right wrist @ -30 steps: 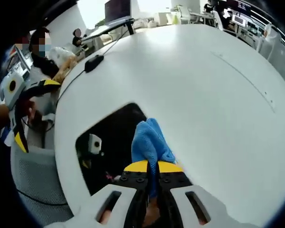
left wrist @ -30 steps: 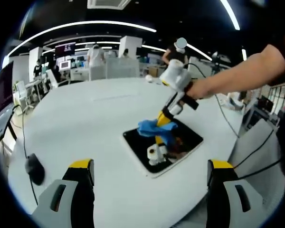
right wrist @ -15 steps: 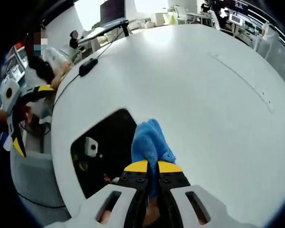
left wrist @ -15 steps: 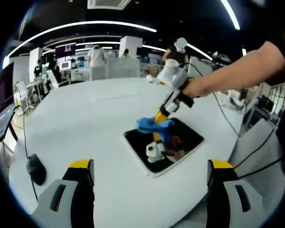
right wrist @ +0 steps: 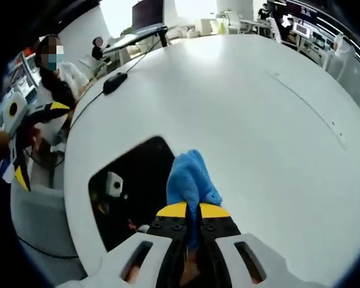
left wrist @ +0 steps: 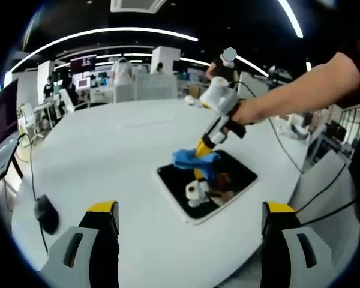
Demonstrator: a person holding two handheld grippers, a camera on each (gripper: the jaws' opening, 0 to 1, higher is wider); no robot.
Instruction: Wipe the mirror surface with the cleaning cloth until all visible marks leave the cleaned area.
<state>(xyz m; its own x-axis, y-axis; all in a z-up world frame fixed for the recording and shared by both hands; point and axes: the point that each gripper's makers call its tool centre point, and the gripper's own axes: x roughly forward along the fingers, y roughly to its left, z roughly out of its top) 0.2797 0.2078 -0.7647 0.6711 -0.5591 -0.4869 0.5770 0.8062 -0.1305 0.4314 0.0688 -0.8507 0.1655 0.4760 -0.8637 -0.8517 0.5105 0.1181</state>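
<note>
Pinching the blue cleaning cloth between pressed-together jaws, the right tongs hold it at the mirror's edge on the white worktop. Spread wide and empty, the left tongs hang near the mirror, apart from the cloth.

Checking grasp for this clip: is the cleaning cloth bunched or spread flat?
Bunched: the blue cloth bulges from the shut right hand-held gripper.

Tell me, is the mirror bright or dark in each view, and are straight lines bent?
Left gripper view: the mirror looks dark, reflecting the gripper; ceiling lights curve as arcs. Right gripper view: the mirror is nearly black beside the cloth; the table edge bows strongly.
</note>
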